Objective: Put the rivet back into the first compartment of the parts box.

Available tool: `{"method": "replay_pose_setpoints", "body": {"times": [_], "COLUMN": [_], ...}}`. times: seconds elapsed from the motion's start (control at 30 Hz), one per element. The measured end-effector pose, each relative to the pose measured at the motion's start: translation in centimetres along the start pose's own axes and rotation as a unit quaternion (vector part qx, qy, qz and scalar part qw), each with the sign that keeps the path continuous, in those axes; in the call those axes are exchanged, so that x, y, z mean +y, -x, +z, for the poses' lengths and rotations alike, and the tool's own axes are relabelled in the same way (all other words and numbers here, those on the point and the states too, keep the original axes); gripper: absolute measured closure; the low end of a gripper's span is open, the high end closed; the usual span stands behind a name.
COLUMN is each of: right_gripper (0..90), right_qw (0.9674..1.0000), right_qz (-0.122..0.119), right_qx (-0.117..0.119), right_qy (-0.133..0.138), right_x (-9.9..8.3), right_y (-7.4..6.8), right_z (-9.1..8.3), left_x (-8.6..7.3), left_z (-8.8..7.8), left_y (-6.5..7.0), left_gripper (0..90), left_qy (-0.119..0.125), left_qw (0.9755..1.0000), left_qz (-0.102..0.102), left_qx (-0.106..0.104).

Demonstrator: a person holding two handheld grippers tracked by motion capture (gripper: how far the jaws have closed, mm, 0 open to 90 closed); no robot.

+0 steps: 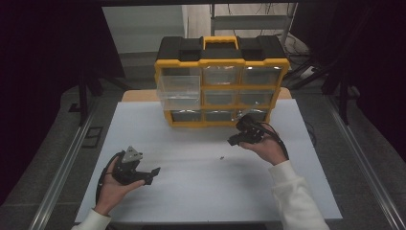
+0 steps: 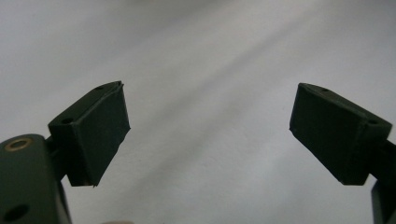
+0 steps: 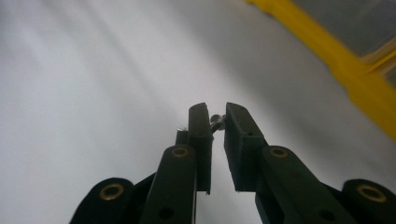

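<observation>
**Small metal screw pinched at the right gripper's tips**

Grey metal glints between the pads of the right gripper (image 3: 216,122): a small screw (image 3: 215,120) is clamped at the very tips, jaws nearly together, its head showing in the narrow gap. In the high view this gripper (image 1: 233,141) hangs just in front of the organizer (image 1: 221,63), near its bottom row of drawers, its tips pointing left and clear of the table (image 1: 191,191). The right gripper view has the organizer's yellow frame running across the upper right corner, close by.

One clear drawer (image 1: 178,92) stands pulled out from the organizer's left column, in the upper part. A second tiny dark piece (image 1: 221,156), too small to identify, lies on the table in front of the organizer, just left of the right hand.

Well away from the organizer, toward the table's near left, the left gripper (image 1: 152,174) rests low with its jaws spread wide and nothing between them; in its own view the pads (image 2: 95,135) stand far apart over bare white surface.
</observation>
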State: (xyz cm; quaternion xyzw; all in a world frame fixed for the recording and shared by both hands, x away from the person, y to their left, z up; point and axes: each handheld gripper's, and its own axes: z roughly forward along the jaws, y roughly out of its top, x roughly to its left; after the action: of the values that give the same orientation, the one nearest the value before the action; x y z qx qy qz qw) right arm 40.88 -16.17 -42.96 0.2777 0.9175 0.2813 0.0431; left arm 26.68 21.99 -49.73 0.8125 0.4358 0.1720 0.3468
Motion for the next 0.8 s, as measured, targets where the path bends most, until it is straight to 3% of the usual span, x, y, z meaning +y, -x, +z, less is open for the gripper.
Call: {"method": "replay_pose_setpoints", "body": {"times": [0.33, 0.8], "right_gripper": [81.3, 81.3], "right_qw": [0.9997, 0.9987], "right_qz": [-0.008, -0.029], "right_qx": [0.000, 0.015], "right_qy": [0.023, 0.039], "right_x": [2.4, 6.4], "right_y": [0.0, -0.2], "right_z": [-4.3, -7.6], "left_x": [0.0, 0.0], "left_z": [0.0, -0.1], "left_y": [-0.1, -0.2], "left_gripper": [12.2, 12.4], "left_qy": [0.001, 0.002], "left_qw": [1.0000, 1.0000], "left_qz": [-0.003, -0.006], "left_qx": [-0.001, 0.000]}}
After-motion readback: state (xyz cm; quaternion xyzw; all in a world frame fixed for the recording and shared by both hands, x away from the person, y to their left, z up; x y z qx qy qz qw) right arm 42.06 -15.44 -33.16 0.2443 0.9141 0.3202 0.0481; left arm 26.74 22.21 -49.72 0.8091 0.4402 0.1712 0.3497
